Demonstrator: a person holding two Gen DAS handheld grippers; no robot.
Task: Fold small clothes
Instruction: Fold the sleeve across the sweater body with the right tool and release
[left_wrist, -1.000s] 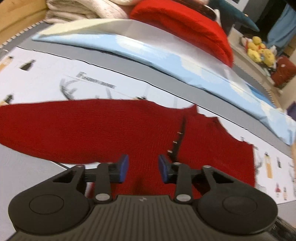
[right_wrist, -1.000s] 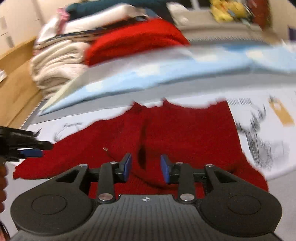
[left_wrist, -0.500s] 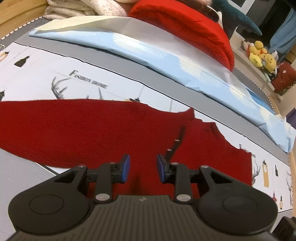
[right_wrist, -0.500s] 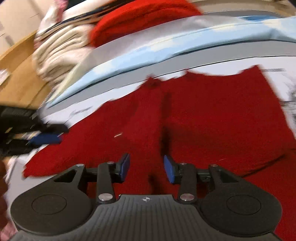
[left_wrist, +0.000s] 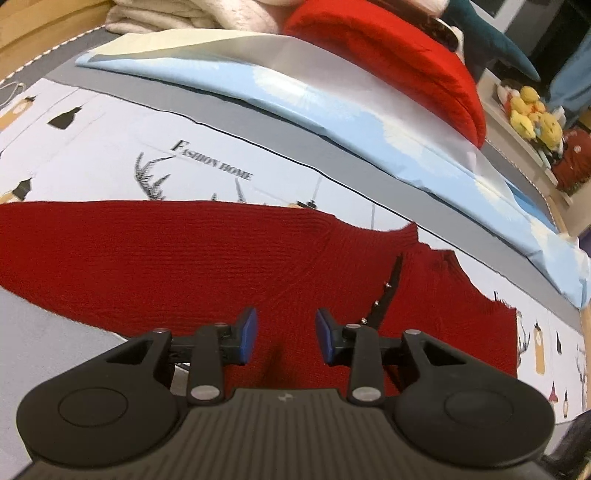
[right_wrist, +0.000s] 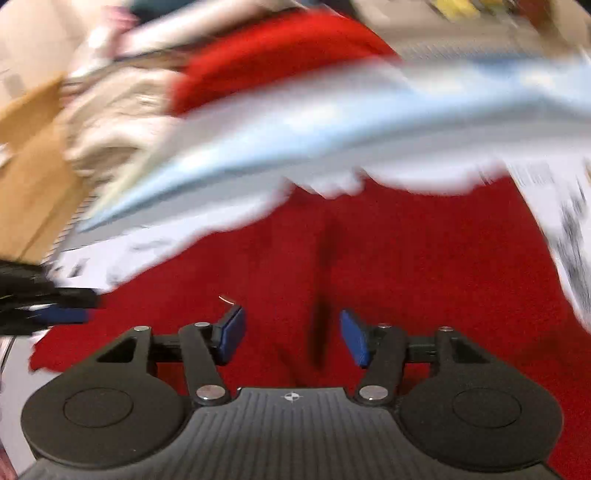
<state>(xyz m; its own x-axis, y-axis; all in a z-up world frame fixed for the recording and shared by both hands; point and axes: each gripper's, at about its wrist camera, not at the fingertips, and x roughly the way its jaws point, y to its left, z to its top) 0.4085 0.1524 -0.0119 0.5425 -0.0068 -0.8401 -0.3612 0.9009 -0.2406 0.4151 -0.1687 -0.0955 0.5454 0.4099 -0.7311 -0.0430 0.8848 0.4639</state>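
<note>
Red knit cardigan (left_wrist: 192, 258) lies spread flat on the printed bedsheet (left_wrist: 110, 147), unfolded. Both tools — left tool (left_wrist: 284, 334) and right tool (right_wrist: 291, 338) — hover just over it, parted and empty. Best to pinch a sleeve edge cleanly — one layer, not the sheet beneath.

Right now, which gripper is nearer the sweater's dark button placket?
Right. The placket lies between the fingers of the right gripper; the left gripper sits off to its left, by the sweater edge.

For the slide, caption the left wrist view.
Open left gripper poised over a dark red knit sweater spread flat on a printed bedsheet.
</note>
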